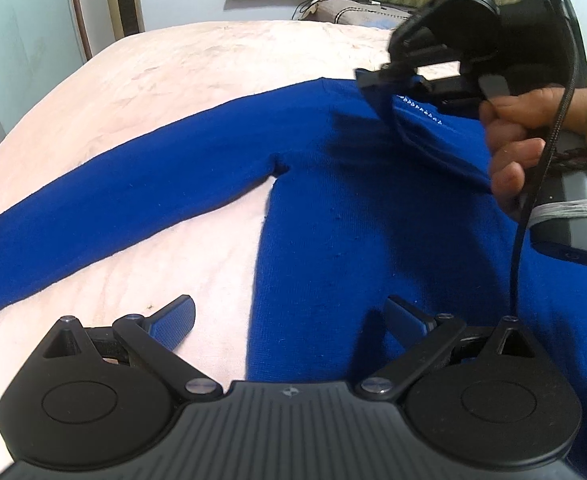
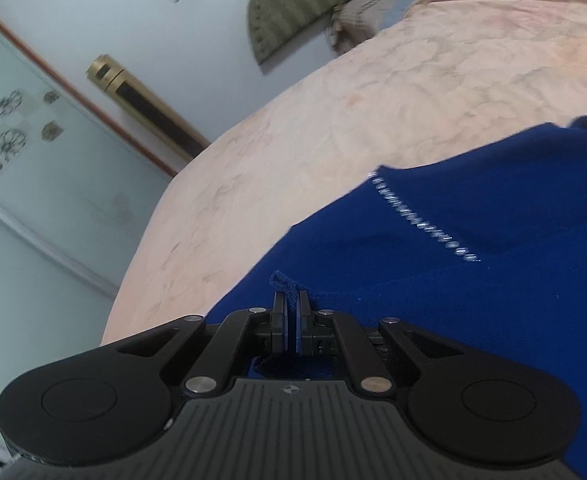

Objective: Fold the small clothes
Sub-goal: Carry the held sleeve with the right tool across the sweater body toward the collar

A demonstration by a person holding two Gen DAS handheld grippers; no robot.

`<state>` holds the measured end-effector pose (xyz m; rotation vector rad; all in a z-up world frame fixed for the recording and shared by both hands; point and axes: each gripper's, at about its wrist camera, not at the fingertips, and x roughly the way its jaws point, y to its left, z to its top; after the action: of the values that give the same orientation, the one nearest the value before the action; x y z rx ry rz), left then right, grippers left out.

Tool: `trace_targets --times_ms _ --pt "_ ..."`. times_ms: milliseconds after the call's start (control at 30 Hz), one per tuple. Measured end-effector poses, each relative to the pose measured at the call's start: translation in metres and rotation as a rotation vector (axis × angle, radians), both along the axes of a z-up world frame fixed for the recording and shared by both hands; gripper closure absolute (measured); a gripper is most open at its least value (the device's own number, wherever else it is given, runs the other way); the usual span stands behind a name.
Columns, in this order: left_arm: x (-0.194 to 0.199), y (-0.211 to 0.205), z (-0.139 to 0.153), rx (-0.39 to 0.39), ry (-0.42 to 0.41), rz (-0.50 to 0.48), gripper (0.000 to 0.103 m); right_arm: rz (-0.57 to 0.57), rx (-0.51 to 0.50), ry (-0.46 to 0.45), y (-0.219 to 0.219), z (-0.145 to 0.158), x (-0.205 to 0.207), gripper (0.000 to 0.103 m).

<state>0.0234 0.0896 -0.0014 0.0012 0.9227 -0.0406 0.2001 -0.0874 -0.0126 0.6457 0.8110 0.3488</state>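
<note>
Sweater: We saw a blue sweater (image 1: 333, 208) spread flat on a pink bedspread (image 1: 173, 80), directly ahead of our left gripper, with one sleeve (image 1: 93, 208) stretched out to that gripper's left.
Left gripper: Our left gripper (image 1: 289, 320) hovered with its fingers spread wide apart, holding nothing; one finger sat over the bedspread, the other over the sweater's body.
Right gripper: Our right gripper (image 2: 292, 312) was clenched, its two fingers pinching a small fold of the sweater's fabric near the shoulder.
Right hand: From the left camera, our right hand (image 1: 533, 140) gripped the handle ahead and to the right, lifting the sweater's edge.
Neckline: A row of silver beads (image 2: 425, 224) trimmed the collar, just ahead and right of the right gripper.
Background: A striped headboard (image 2: 301, 4) stood beyond the bed.
</note>
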Motion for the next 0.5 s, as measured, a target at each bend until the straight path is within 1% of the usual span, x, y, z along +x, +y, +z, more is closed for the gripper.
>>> trace_targets --times_ms 133,200,267,400,500 --pt "0.002 0.002 -0.003 -0.002 0.007 -0.001 0.002 0.063 -0.003 -0.01 0.017 -0.002 0.005 0.096" --pt "0.003 0.002 -0.005 -0.001 0.009 0.001 0.002 0.094 -0.022 -0.004 0.025 -0.005 0.005 0.096" --pt "0.003 0.002 -0.006 -0.001 0.014 0.001 0.002 0.107 -0.05 0.002 0.031 -0.011 0.006 0.096" --pt "0.003 0.0 -0.007 0.001 0.016 -0.001 0.002 0.129 -0.061 0.023 0.035 -0.022 0.005 0.096" --pt "0.006 -0.001 -0.008 0.004 0.022 0.004 0.002 0.158 -0.094 0.007 0.04 -0.021 0.001 0.096"
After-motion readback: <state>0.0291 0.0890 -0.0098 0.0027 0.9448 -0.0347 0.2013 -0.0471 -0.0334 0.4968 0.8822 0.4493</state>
